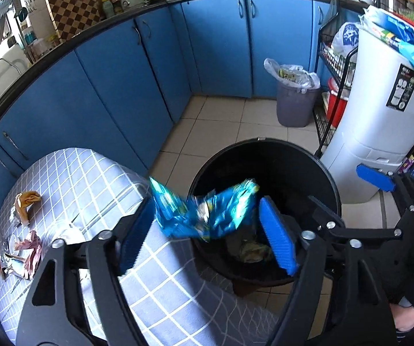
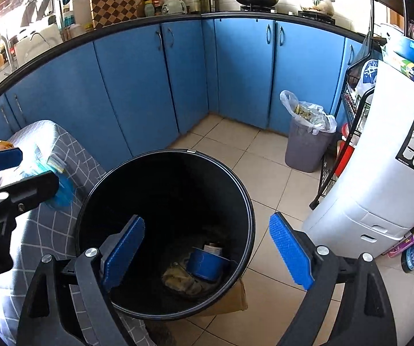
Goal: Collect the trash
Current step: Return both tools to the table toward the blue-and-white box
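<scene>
Black linkage arms, ribbed blue pads point(image 2: 290, 255)

A crumpled blue wrapper point(image 1: 204, 213) hangs between the spread left claw point(image 1: 204, 245) above the black bin point(image 1: 322, 178).

Blue wrapper point(image 1: 204, 216) motion-blurred, black bin point(image 1: 316, 167) bottom dark, trash on table point(image 1: 28, 248) too small to identify
</scene>
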